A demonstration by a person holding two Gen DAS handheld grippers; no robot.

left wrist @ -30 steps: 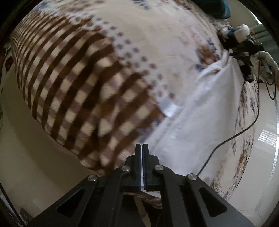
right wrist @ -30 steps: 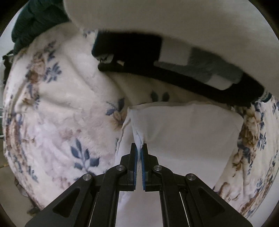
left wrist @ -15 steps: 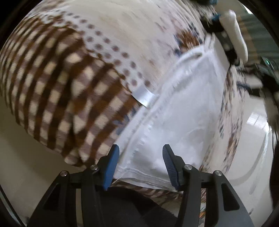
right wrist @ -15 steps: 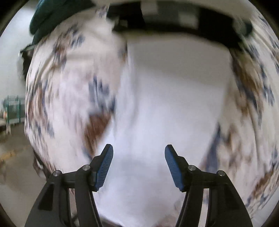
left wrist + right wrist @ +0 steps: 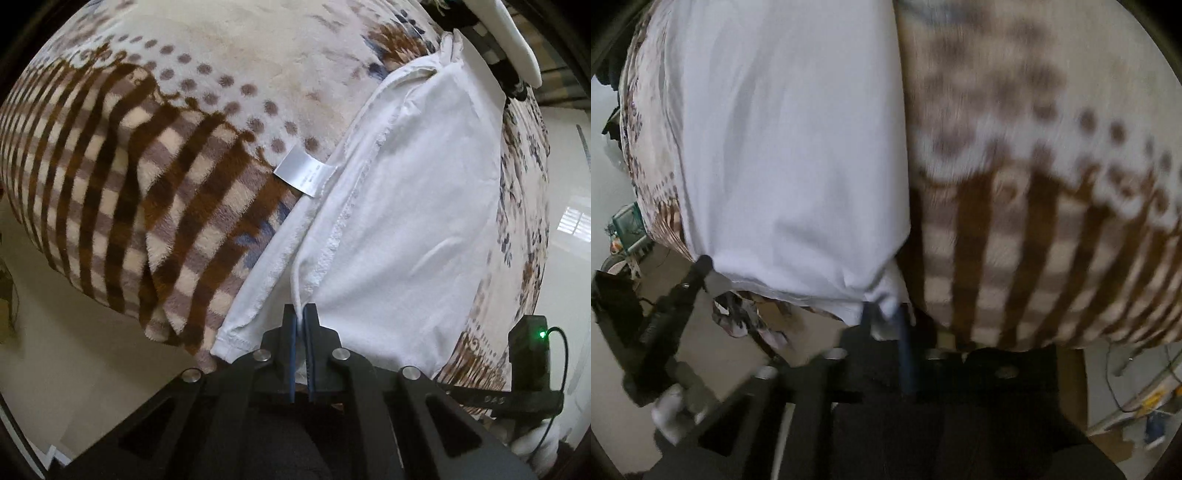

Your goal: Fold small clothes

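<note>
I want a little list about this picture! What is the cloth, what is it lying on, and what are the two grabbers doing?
cloth: white garment, partly folded, seams showing
tag: white care label sticking out of its edge
lying on: fluffy blanket with brown checks, dots and flowers
left gripper: shut on the white garment's near edge
right gripper: blurry, looks shut on a corner of the white garment

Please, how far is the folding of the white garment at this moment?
Done: the white garment already lies in layers on the blanket, its tag showing at one side. In hand: the left gripper is shut on a near edge, and the right gripper, though blurred, appears shut on another corner. Left: carry these edges over for the next fold, then flatten the garment.
</note>
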